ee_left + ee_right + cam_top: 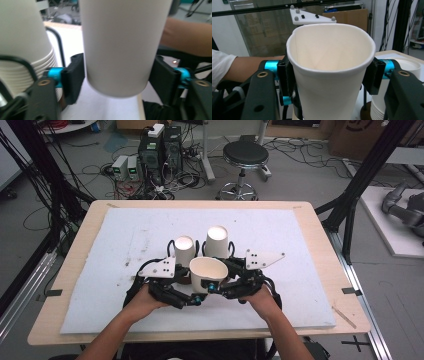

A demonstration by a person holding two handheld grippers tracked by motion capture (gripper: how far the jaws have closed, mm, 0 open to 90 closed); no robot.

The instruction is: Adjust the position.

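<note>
A white paper cup (207,272) hangs upright just above the white mat, between both grippers. My left gripper (204,293) comes in from the left; in the left gripper view its pads (76,77) touch both sides of the cup's lower wall (120,47). My right gripper (228,278) comes in from the right and is shut near the rim; its jaws squeeze the cup (329,75) into an oval. Two stacks of white cups (184,250) (217,241) stand just behind, each in a black wire holder. One stack (22,50) is close to my left jaw.
The white mat (280,235) covers most of the wooden table (80,250). Bare mat lies to the left, right and back of the cups. Beyond the far edge are a stool (245,157) and computer boxes (157,150) on the floor. Black frame posts (350,205) flank the table.
</note>
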